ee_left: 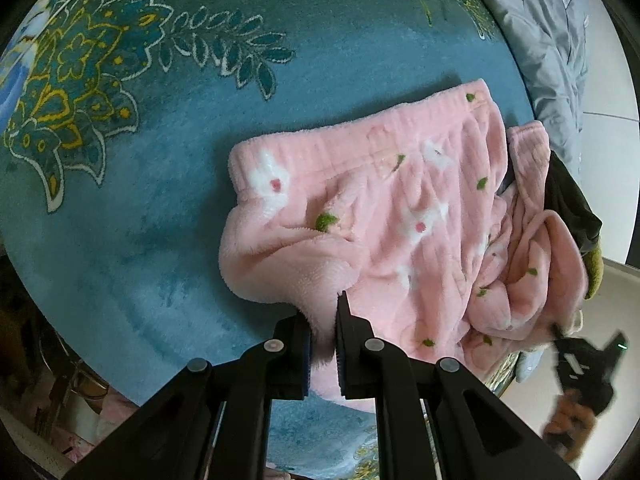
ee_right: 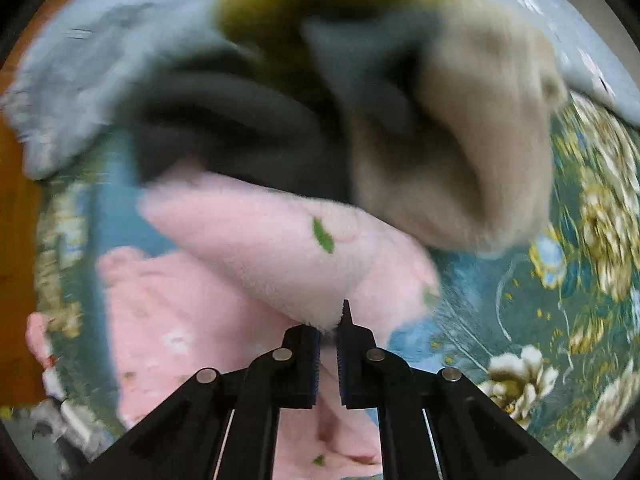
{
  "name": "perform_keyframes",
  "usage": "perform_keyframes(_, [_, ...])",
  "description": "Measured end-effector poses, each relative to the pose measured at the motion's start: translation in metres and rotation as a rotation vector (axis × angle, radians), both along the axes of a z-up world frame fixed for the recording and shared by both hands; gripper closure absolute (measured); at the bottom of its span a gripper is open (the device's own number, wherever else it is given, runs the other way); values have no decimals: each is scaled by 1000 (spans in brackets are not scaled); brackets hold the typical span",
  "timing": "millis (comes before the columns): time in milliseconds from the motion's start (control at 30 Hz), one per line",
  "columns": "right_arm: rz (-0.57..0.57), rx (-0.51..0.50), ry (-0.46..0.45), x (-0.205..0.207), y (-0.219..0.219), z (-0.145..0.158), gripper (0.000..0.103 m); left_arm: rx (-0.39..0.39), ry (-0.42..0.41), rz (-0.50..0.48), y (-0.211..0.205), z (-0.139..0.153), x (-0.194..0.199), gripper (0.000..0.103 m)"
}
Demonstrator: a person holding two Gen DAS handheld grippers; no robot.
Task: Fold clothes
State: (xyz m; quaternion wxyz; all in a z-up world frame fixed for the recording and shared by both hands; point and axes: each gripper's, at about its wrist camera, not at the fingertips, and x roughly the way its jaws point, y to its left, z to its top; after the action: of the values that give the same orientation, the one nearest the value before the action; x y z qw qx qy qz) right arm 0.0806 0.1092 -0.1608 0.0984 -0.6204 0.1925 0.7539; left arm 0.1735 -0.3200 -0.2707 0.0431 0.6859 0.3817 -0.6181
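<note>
Teal blanket point(ee_left: 120, 220), patterned with gold and white flowers, is spread as the work surface. Grey quilt point(ee_left: 552, 40) is bunched along its edge. Pale floor point(ee_left: 612, 152) is seen beyond.

Left gripper point(ee_left: 323, 326): matte black plastic, two angular link arms per side, each pinned by round silver rivets, blue ribbed pads lining the inner faces of the jaws, one thin pointed black tip rising above the pads. Right gripper point(ee_right: 328, 330): same black frame, same silver rivets, same blue ribbed pads, thin pale rods running beneath the link arms.
</note>
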Motion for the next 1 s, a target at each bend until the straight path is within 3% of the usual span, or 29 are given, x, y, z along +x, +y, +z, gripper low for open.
perform_keyframes(167, [149,-183,299,-35,-55,106,96,23,1,8,-3,0,-4,93])
perform_keyframes(267, [267,-243,377,-75,-114,130,96,35,-2,13,-4,0,-6,93])
perform_keyframes(400, [356,-238,310,-111,-186,88,96,52,-12,34,-7,-1,-7,93])
perform_keyframes(500, [374,-199,138,-118,-227,18,96,70,-23,56,-19,-1,-10,93])
perform_keyframes(600, [405,-159,5,-111,-244,-40,95,80,-19,60,-25,1,-14,93])
perform_keyframes(667, [423,-125,-39,-107,-240,-58,91,79,-17,45,-26,0,-16,93])
perform_keyframes(733, [422,-117,-67,-107,-232,-63,90,76,-23,32,-31,-9,-4,93])
perform_keyframes(800, [421,-121,-81,-106,-224,-64,75,79,-31,28,-36,-13,-1,93])
perform_keyframes(833, [421,-134,-70,-104,-218,-59,73,80,-30,27,-38,-15,0,93])
perform_keyframes(933, [403,-172,35,-93,-183,-21,70,81,-31,18,-41,-16,-2,93])
perform_keyframes(1000, [336,-126,105,-79,-140,-1,61,76,-38,2,-43,-17,-3,93])
